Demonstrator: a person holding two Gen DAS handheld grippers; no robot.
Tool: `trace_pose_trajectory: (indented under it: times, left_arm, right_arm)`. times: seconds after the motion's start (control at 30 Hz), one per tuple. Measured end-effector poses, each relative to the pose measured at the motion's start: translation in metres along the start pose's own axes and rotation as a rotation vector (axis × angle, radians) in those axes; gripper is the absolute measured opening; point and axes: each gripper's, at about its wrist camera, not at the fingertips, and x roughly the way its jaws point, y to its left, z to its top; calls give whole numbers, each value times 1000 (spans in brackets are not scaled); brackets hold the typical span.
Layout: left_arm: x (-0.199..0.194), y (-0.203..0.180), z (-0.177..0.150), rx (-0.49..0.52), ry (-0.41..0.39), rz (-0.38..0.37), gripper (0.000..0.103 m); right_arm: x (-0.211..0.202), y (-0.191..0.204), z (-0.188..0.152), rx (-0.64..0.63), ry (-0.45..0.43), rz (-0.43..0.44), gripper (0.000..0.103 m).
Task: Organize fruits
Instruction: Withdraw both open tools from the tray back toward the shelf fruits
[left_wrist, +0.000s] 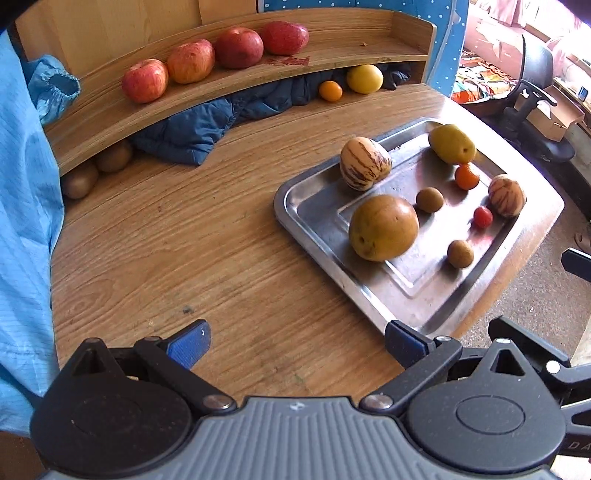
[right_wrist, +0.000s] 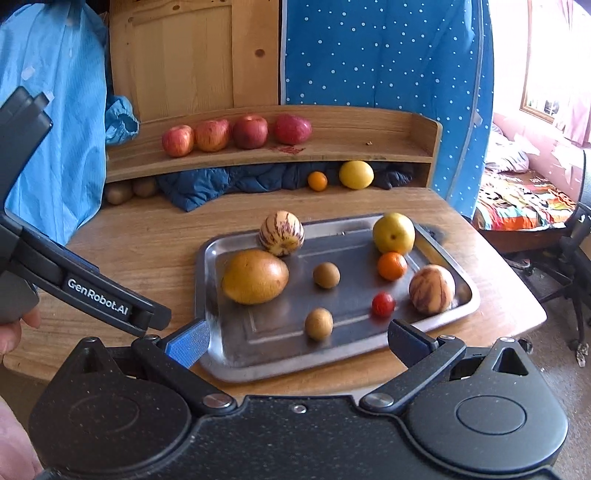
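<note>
While both of my grippers hang spread and empty over the worktop (right_wrist: 155, 229), a steel tray (right_wrist: 436, 325) lies just ahead of the right gripper (right_wrist: 297, 338) and ahead-right of the left gripper (left_wrist: 297, 341). Its long axis runs across the right wrist view. On it, a large brown fruit (right_wrist: 255, 276) lies lengthwise across, tapered end toward a small brown fruit (right_wrist: 326, 274). Four apples (right_wrist: 236, 133) line the shelf (right_wrist: 354, 147) beyond.
</note>
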Motion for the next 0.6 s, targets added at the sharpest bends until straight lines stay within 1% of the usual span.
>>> trace_pose_trajectory:
  times: [0.13, 0.2, 0.4, 0.5, 0.6]
  left_arm:
    - [18, -5, 20, -3, 6, -4, 102]
    - [26, -8, 34, -13, 10, -9, 102]
    - [48, -15, 86, -54, -33, -27, 102]
    - [61, -16, 113, -67, -61, -33, 102]
    - [76, -19, 141, -28, -88, -50, 102]
  right_arm:
    - [17, -14, 9, -18, 11, 10, 102]
    - [26, -24, 15, -28, 25, -5, 102]
    - [56, -64, 43, 11, 24, -37, 102]
    - [71, -79, 55, 18, 4, -66, 102]
    - [88, -92, 69, 30, -13, -108, 102]
